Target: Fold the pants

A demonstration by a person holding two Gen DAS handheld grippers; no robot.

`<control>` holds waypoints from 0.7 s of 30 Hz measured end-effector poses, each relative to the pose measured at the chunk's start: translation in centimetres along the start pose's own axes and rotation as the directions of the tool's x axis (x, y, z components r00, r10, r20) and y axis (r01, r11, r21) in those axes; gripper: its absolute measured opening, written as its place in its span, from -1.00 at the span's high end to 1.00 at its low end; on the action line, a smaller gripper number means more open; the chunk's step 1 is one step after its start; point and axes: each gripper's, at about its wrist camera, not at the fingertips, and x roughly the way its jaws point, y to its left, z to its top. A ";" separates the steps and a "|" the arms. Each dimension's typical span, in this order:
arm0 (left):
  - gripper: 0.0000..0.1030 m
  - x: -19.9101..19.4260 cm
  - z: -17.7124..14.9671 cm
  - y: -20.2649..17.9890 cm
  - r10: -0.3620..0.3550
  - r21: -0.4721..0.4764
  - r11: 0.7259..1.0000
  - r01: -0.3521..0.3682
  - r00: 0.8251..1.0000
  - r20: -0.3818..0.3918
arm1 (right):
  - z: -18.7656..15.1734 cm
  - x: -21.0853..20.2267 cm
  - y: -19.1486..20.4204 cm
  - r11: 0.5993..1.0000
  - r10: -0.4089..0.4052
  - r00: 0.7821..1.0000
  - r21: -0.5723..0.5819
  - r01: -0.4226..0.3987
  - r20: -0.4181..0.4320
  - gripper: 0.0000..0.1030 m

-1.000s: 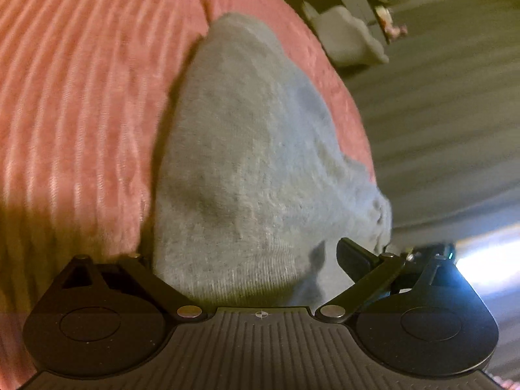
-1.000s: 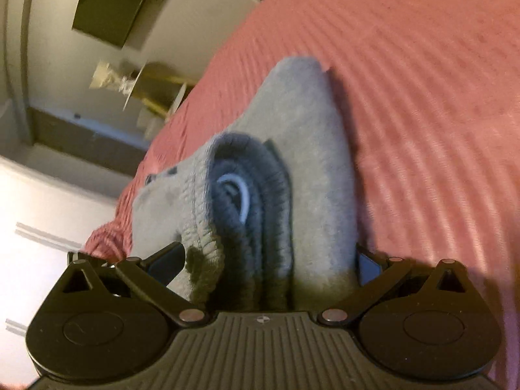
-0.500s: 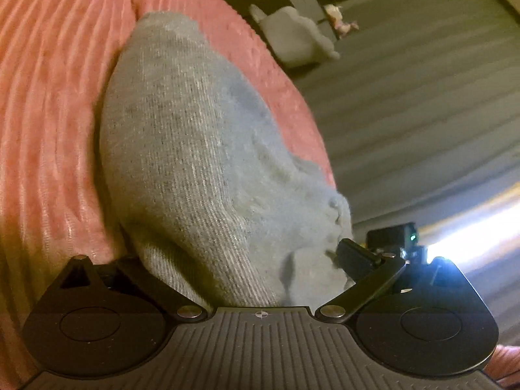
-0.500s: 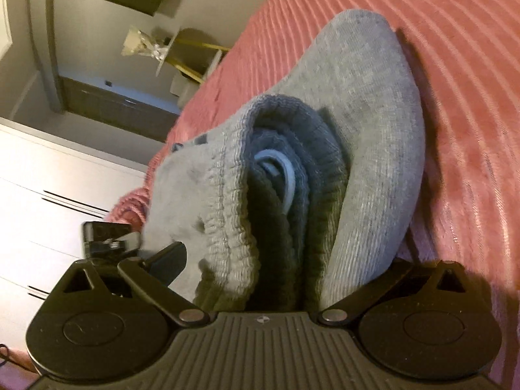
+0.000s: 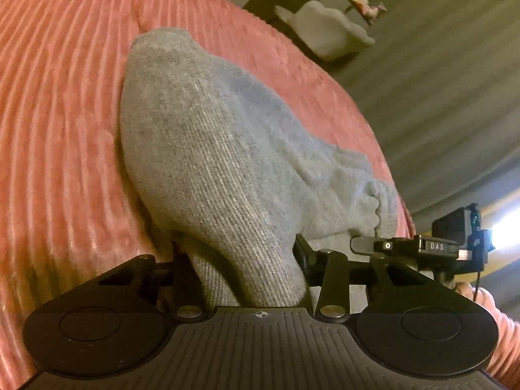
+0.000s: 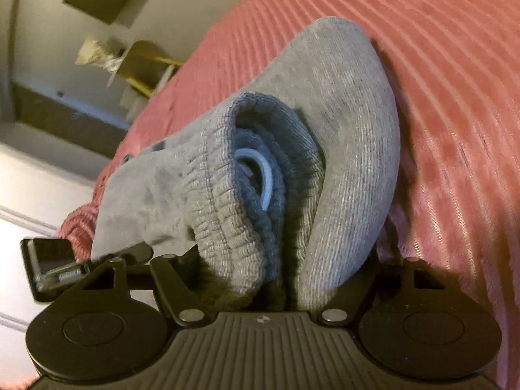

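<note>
Left wrist view: the bed (image 5: 58, 104), under a ribbed pink cover, curves away to its edge on the right, and beyond that edge lies open grey floor (image 5: 448, 91) with a white soft toy (image 5: 328, 29) well apart; the bed to the left of the cloth is bare; the grey pants (image 5: 208, 143) lie folded in a thick bundle near that right edge, their near end lifted into the left gripper (image 5: 240, 269), whose fingers are closing with the knit fabric pinched between them; the right gripper (image 6: 279, 279) shows in its own view, its fingers closing around the layered waistband end; there the ribbed elastic hem curls over a pale drawstring loop (image 6: 260, 175); in this view the bed edge falls away on the left, toward white drawers (image 6: 29, 195)
</note>
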 end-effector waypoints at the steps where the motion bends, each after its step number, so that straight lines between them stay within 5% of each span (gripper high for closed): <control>1: 0.23 -0.4 -0.1 -0.2 0.006 0.008 1.000 -0.006 1.000 0.005 | 0.0 -0.2 1.1 0.999 -0.027 1.000 -0.021 0.028 0.008 -0.29; 5: 0.28 -1.5 -0.6 -2.1 0.052 0.095 0.994 -0.056 0.998 0.038 | -0.6 -2.2 5.4 0.991 -0.069 0.992 -0.108 0.080 0.102 -0.14; 10: 0.33 -3.0 1.3 -4.7 0.021 0.143 0.989 -0.033 0.996 0.086 | 0.0 -3.9 10.3 0.982 -0.010 0.985 -0.186 0.043 0.175 -0.09; 15: 0.33 -4.7 4.7 -7.7 0.005 0.217 0.975 -0.048 0.980 0.198 | 2.7 -4.8 13.0 0.971 0.010 0.967 -0.232 0.051 0.256 -0.09; 21: 0.29 -3.9 8.5 -6.5 0.039 0.186 0.979 -0.088 0.968 0.250 | 7.2 -3.3 13.7 0.968 0.024 0.947 -0.245 0.058 0.319 -0.09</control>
